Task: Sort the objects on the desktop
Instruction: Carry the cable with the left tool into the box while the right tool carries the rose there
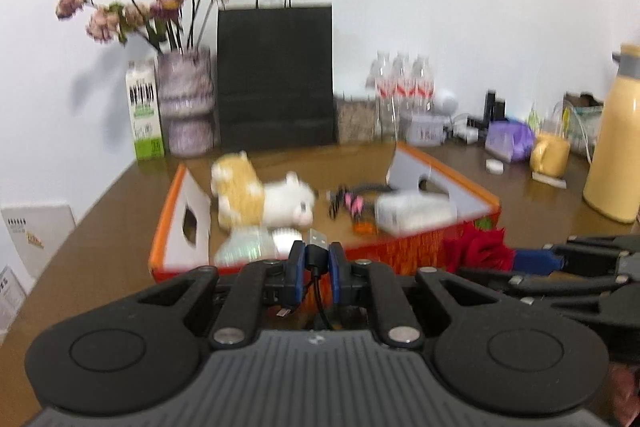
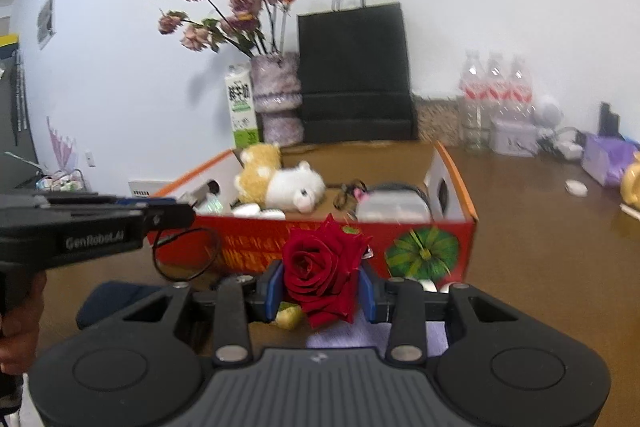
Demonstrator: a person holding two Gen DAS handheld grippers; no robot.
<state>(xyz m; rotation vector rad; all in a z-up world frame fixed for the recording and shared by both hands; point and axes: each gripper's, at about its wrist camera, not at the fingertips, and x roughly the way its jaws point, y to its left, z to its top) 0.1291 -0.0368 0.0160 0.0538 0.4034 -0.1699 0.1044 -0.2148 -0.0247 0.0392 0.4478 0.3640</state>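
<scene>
Left wrist view: the left gripper [image 1: 317,269] has its blue pads pressed in on a black USB cable [image 1: 315,255], pinching it just below the metal plug, which sticks up at 12 o'clock from the pads while the thin cord hangs down at 6 o'clock between the fingers. Straight ahead at 12 o'clock sits the box [image 1: 404,247], red-fronted with orange rims, holding a tan plush [image 1: 237,189] leaning on a white plush [image 1: 289,202], with a white pack [image 1: 414,213] toward 2 o'clock inside it. At 3 o'clock the right gripper comes in from the frame edge with a rose [image 1: 478,249] at its tip, close to the box's near corner. A black bag [image 1: 275,77] stands against the wall behind the box, a vase [image 1: 185,99] of dried flowers at its 9 o'clock, and a yellow flask [image 1: 618,143] at far right on the table [image 1: 104,227]. In the right wrist view, the right gripper [image 2: 322,291] is partly closed with the red bloom pinched between its blue pads, in front of the box's front wall. At 9 o'clock there, the left gripper reaches in level, a loop of the cable dangling under its tip, and a hand [image 2: 18,323] grips its handle at the frame edge.
</scene>
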